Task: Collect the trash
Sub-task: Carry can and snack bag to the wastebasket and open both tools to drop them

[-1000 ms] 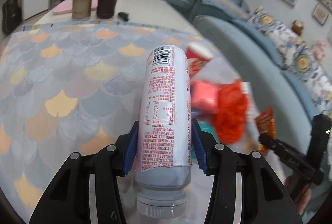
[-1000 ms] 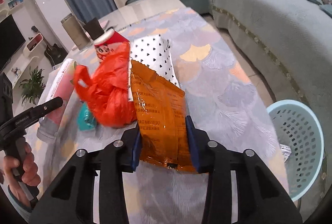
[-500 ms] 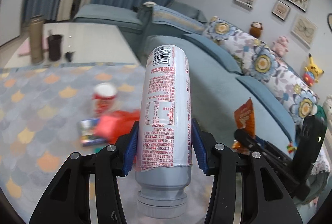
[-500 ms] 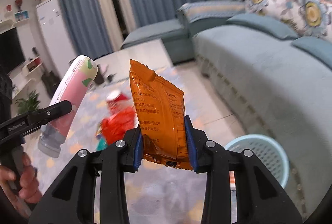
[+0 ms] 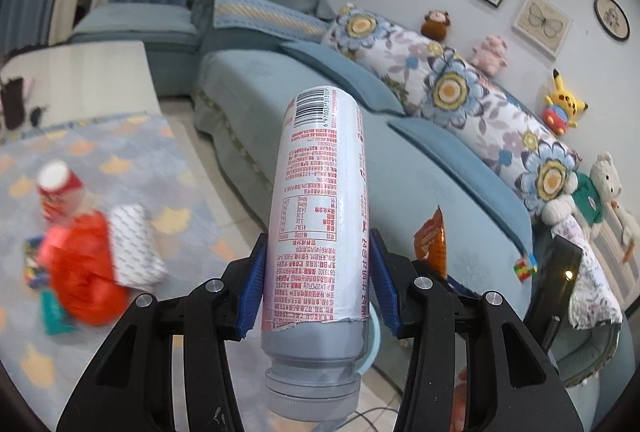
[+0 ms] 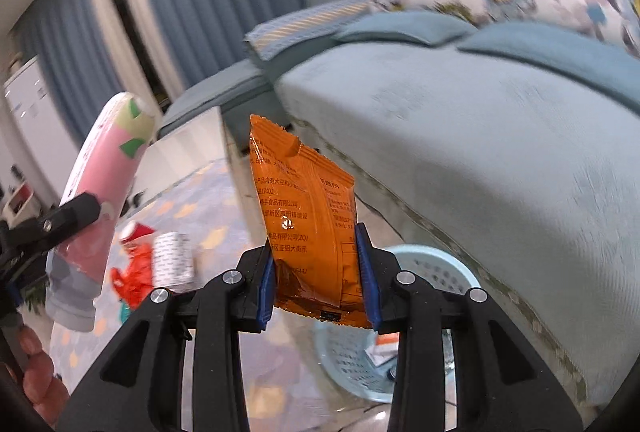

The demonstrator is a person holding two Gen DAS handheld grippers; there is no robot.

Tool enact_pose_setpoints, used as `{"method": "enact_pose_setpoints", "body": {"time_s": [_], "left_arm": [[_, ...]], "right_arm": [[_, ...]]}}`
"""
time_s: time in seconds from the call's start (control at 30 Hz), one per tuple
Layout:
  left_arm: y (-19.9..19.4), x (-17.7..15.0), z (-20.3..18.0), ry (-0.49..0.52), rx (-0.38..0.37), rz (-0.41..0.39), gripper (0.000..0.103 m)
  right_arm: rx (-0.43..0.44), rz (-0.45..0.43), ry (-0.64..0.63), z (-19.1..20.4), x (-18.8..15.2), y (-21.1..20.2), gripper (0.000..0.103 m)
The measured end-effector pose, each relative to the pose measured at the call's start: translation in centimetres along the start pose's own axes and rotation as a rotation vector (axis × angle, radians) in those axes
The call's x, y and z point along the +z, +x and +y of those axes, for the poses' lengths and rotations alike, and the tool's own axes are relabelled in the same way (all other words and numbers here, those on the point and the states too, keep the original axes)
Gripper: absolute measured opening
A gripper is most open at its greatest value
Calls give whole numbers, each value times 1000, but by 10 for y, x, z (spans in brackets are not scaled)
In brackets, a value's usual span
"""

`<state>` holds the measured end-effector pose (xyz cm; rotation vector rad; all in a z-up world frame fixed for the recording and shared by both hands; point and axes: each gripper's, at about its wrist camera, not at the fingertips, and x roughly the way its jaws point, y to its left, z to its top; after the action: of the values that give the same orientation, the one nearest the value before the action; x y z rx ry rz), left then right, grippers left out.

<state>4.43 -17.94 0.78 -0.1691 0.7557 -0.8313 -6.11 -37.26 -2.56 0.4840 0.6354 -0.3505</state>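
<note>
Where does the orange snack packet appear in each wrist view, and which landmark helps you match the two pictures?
Left wrist view: orange snack packet right of centre, top poking up behind the bottle.
Right wrist view: packet at centre, clamped in the right tongs.
Shared landmark: the blue sofa.

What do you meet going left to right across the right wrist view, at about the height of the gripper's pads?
Pink bottle held in the left gripper → red bag → dotted white package → orange snack packet clamped in the right gripper → light blue basket → blue sofa.
</note>
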Motion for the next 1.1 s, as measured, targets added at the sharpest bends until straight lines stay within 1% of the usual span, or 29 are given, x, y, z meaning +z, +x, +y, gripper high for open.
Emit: {"method": "enact_pose_setpoints", "body": {"time_s": [0.1, 0.2, 0.4, 0.43, 0.53, 0.6, 0.77, 0.9, 0.97, 1.1], "left_arm": [[27, -17, 3, -13, -26, 51, 46], [52, -32, 5, -9, -21, 110, 46], [86, -51, 13, 3, 11, 194, 46], [89, -52, 13, 2, 14, 200, 46], [99, -56, 19, 5, 29, 230, 47], [103, -58, 21, 7, 33, 248, 47], [98, -56, 24, 4, 24, 231, 49], [93, -53, 24, 5, 21, 216, 49], [90, -52, 23, 12, 18, 208, 49], [83, -51, 23, 25, 19, 192, 49]], "right_arm": [[-26, 54, 57, -30, -8, 19, 32], [-45, 103, 80, -51, -19, 39, 32], [-70, 213, 141, -73, -43, 73, 34], [-77, 231, 154, -78, -48, 78, 36], [-81, 264, 173, -85, -55, 88, 36], [-90, 270, 175, -86, -57, 89, 40], [-104, 267, 173, -86, -56, 91, 50], [-106, 258, 169, -84, -55, 90, 54], [-108, 250, 165, -83, -53, 87, 61], [-116, 233, 158, -77, -50, 83, 65]]}}
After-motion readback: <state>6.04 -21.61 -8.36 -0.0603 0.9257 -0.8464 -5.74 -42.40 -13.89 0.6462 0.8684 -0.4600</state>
